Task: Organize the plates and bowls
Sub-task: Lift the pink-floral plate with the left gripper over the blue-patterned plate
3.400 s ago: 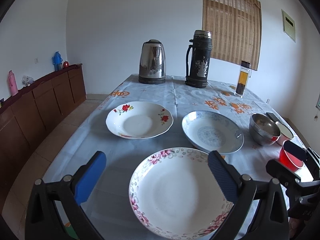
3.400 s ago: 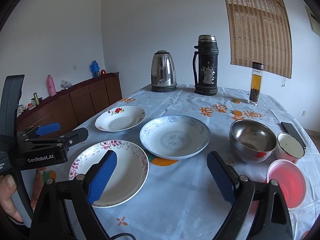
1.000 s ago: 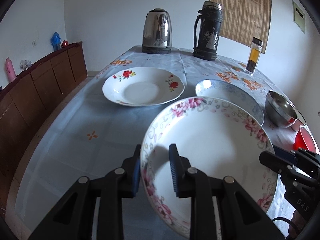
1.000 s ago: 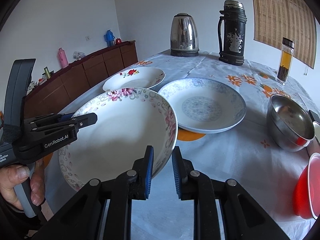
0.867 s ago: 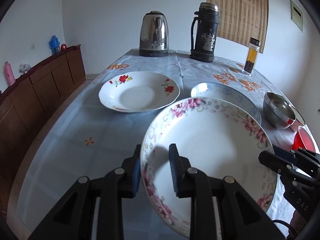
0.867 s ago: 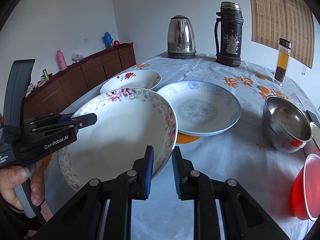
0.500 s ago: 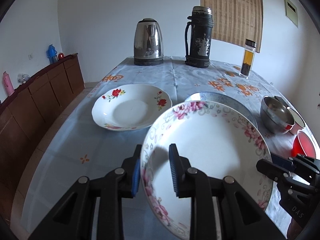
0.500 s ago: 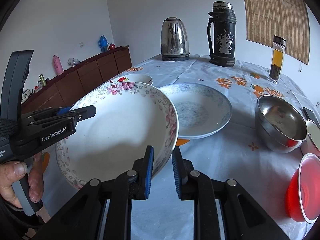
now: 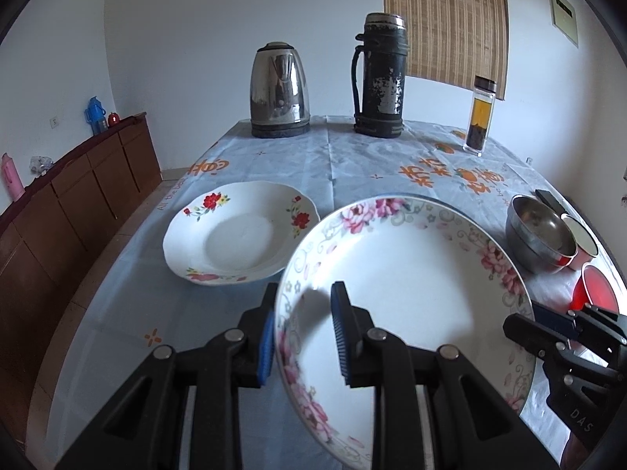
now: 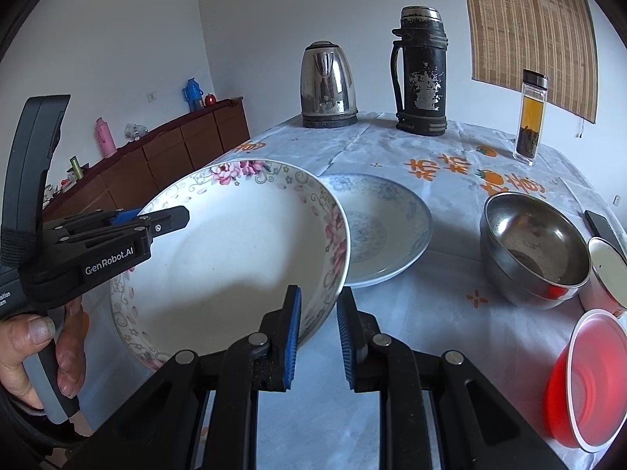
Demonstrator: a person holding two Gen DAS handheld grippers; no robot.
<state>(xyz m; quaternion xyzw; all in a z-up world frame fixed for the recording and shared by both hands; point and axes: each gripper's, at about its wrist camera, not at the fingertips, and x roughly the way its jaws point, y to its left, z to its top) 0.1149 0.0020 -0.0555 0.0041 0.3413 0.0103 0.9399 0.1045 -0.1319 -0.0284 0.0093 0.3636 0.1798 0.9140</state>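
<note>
Being carried above the table (image 9: 274,156) by opposite rims, the pink-flowered plate (image 9: 411,293) is being gripped by left gripper (image 9: 301,337) and right gripper (image 10: 319,337) (both clenched), probably for stacking on the blue plate (image 10: 392,227) beyond.

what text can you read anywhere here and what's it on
"GenRobot.AI": side of the left tongs, seen from the right wrist.
"DAS": body of the right tongs, seen from the left wrist.
Orange characters and small lettering on the tablecloth: too distorted to read.
Small print below "GenRobot.AI": cut off, unreadable.
</note>
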